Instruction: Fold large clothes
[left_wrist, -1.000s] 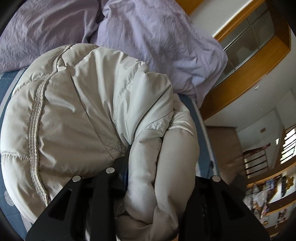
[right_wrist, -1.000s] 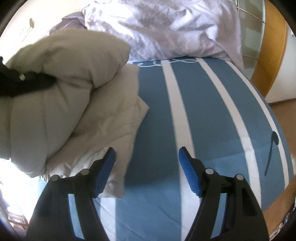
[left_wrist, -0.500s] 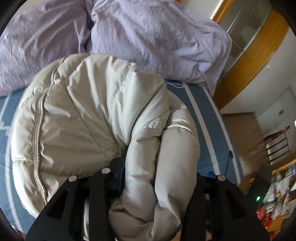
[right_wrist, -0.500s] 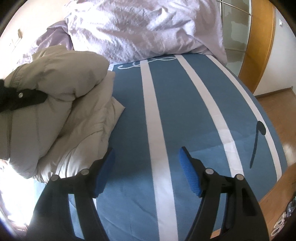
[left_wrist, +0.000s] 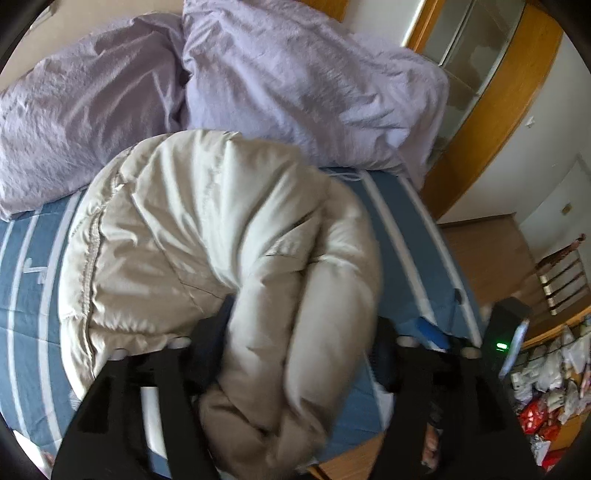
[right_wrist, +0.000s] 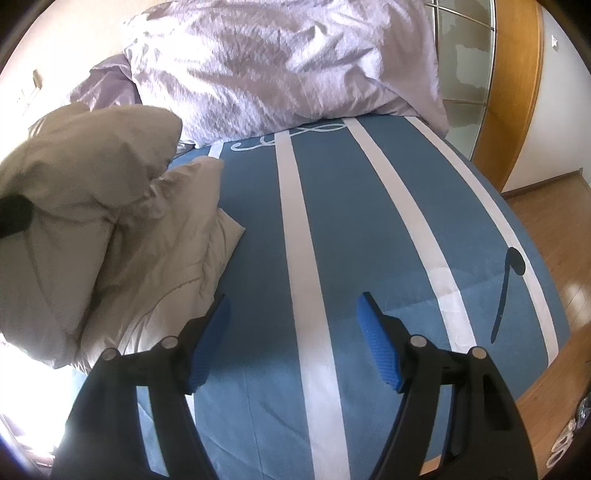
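A puffy beige down jacket (left_wrist: 207, 236) lies bunched on the blue white-striped bed. My left gripper (left_wrist: 299, 343) is shut on a thick roll of the jacket, which fills the space between its fingers and hides the tips. The jacket also shows at the left of the right wrist view (right_wrist: 92, 229), partly lifted, with the left gripper's black finger (right_wrist: 14, 218) at the edge. My right gripper (right_wrist: 291, 339) is open and empty, hovering above the bedspread (right_wrist: 369, 229) to the right of the jacket.
Two lilac pillows (left_wrist: 288, 85) (right_wrist: 280, 62) lie at the head of the bed. A wooden door frame (right_wrist: 513, 88) and wooden floor (right_wrist: 554, 229) are to the right. Clutter sits on the floor at lower right (left_wrist: 546, 398). The bed's front edge is near.
My left gripper has lifted and pulled back with the jacket roll, showing more of the bed. My right gripper has drawn back to the right, away from the jacket, still open.
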